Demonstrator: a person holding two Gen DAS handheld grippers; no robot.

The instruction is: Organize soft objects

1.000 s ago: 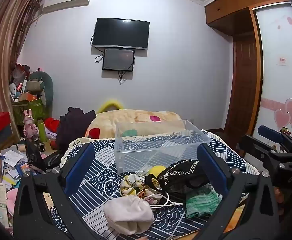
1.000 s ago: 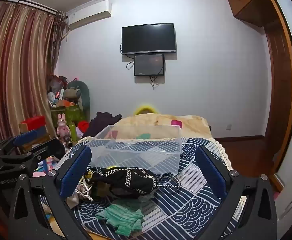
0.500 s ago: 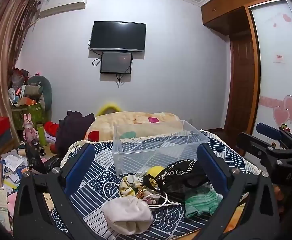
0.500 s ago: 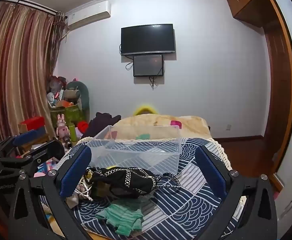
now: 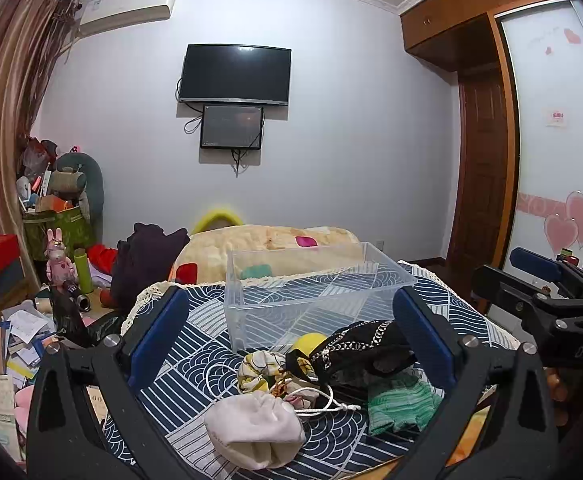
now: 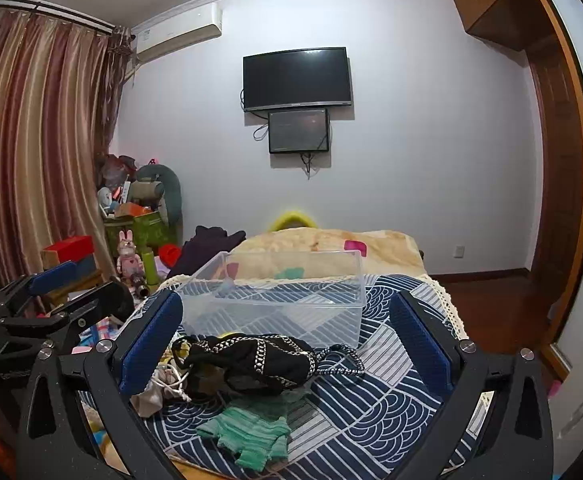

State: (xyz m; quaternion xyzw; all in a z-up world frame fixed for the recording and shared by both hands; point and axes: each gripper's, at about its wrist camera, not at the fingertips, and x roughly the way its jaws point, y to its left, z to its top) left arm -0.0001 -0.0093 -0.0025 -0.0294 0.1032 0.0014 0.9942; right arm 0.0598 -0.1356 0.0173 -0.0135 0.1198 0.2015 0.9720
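Observation:
A clear plastic bin (image 5: 311, 292) (image 6: 283, 292) stands empty on a blue wave-patterned cloth (image 5: 195, 360). In front of it lies a pile of soft things: a white drawstring pouch (image 5: 255, 432), a floral cloth (image 5: 259, 368), a yellow ball (image 5: 309, 342), a black bag with a chain pattern (image 5: 355, 354) (image 6: 251, 364) and green knitted gloves (image 5: 399, 404) (image 6: 251, 432). My left gripper (image 5: 291, 340) is open and empty above the pile. My right gripper (image 6: 287, 348) is open and empty, with the black bag between its jaws' line of sight. Each gripper shows at the edge of the other's view.
A beige blanket (image 5: 267, 244) covers the bed behind the bin. Clutter with boxes, papers and a pink rabbit toy (image 5: 57, 256) fills the floor at left. A TV (image 5: 235, 74) hangs on the far wall. A wardrobe and door (image 5: 487, 160) stand at right.
Both views have shifted only slightly; the left gripper has tilted up a little. No object has moved and both grippers stay open.

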